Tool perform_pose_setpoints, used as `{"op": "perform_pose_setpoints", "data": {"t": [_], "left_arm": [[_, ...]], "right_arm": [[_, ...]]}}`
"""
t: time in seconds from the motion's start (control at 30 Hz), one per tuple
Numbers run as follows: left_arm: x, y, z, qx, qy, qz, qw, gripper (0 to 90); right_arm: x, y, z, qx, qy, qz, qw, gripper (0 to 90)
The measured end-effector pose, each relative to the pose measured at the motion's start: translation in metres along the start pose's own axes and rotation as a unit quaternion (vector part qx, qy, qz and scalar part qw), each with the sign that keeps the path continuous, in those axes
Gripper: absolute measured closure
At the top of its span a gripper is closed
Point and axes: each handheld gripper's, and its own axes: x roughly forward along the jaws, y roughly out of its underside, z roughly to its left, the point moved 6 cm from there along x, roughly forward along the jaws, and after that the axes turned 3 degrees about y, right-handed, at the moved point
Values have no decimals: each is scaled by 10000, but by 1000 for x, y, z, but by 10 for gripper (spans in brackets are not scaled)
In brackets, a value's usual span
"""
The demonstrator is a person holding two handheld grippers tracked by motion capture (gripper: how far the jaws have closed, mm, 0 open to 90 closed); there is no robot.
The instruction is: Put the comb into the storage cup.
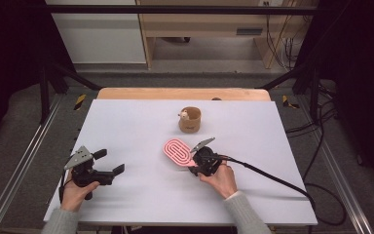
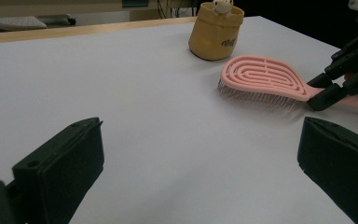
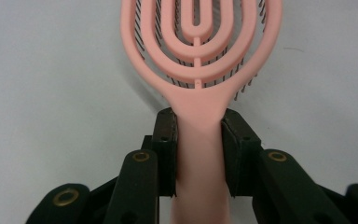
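Observation:
A pink vented hairbrush [image 1: 177,151] lies bristles down near the middle of the white table [image 1: 126,126]. My right gripper [image 1: 196,167] is shut on its handle [image 3: 199,140], with one jaw pressed against each side. From the left gripper view the brush [image 2: 261,77] shows to the right, with the right gripper [image 2: 324,91] at its handle end. My left gripper [image 1: 111,164] is at the table's front left, open with nothing between its jaws. A tan cup [image 1: 190,120] holding a small white figure [image 1: 184,115] stands behind the brush.
Bare wood of the table's far edge [image 1: 182,93] shows beyond the white top. A black cable [image 1: 272,179] trails from the right gripper off to the right. Metal frame rails [image 1: 19,165] run along both sides of the table.

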Motion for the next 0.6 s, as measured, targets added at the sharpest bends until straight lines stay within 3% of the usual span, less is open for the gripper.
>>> {"op": "perform_pose_setpoints", "data": {"t": [0.6], "left_arm": [[0, -1, -2, 4, 37, -4, 10000, 4]], "right_arm": [[-17, -7, 0, 16, -95, -355, 9993, 697]]}}
